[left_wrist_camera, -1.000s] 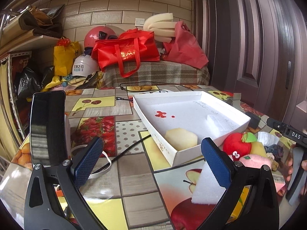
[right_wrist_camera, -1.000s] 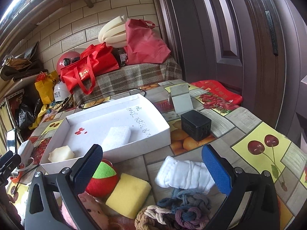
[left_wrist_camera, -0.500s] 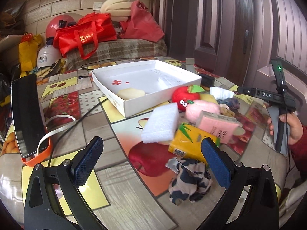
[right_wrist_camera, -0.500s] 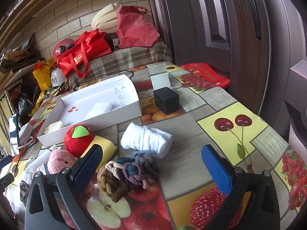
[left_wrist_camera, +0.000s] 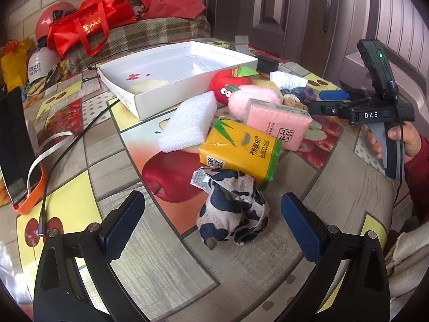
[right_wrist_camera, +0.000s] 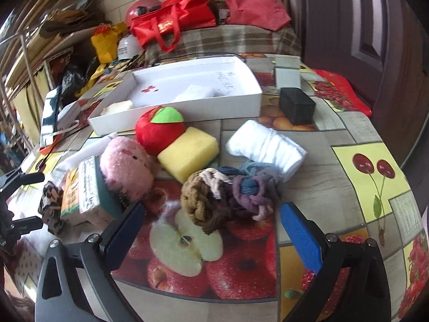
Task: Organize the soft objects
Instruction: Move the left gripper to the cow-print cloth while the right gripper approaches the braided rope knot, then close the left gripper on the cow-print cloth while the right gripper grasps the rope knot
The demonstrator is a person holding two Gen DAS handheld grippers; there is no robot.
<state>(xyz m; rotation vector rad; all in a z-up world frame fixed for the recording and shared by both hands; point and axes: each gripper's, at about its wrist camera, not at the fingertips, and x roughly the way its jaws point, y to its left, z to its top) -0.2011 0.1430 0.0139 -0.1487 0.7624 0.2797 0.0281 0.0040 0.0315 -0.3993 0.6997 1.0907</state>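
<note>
Soft objects: most lie heaped on the bench beside the white box.
Done: two pale pieces in box.
Left: cow-print cloth, braided rope.
Left tool: wide, empty.
Right tool: closing, nothing gripped.

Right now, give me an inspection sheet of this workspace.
Surface: round table under a fruit-print cloth.
Job's things: white box holds two foam pieces; plush apple, pink plush, yellow sponge, white socks, braided ropes, tissue packs, foam block, cow-print cloth lie outside.
Clutter: phone, black cube.
Grippers: left gripper open over the cloth; right gripper closing, empty.
Cables: black cable.
Surroundings: red bags, helmets, door.
</note>
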